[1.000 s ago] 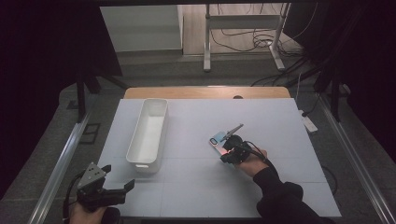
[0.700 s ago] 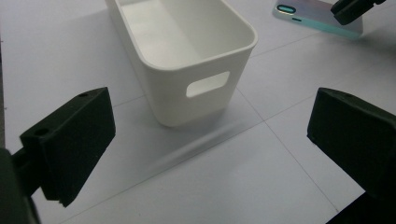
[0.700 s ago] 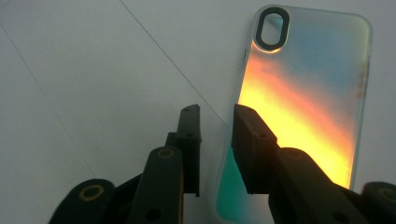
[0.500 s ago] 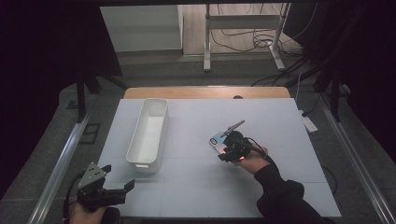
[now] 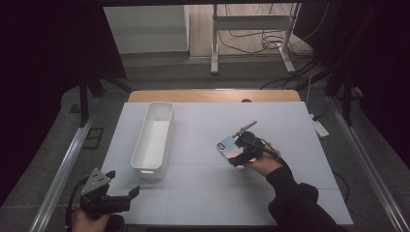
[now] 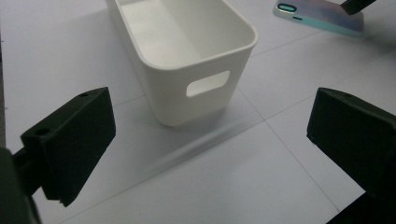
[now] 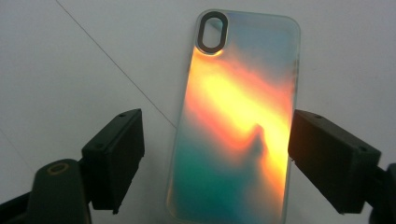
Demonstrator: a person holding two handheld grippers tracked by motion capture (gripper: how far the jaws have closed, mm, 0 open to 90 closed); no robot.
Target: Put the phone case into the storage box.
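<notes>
Lying flat on the white table (image 5: 193, 193), the iridescent orange-and-teal phone case (image 7: 238, 126) sits between the right gripper (image 7: 217, 161)'s spread jaws, which have just been opening; the right pad is just beside its edge, the left apart.

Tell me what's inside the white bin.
The white bin looks empty: bare white floor and walls in the left claw's view. Its near wall hides a strip of floor behind the handle cutout.

No readable text or labels anywhere.
</notes>
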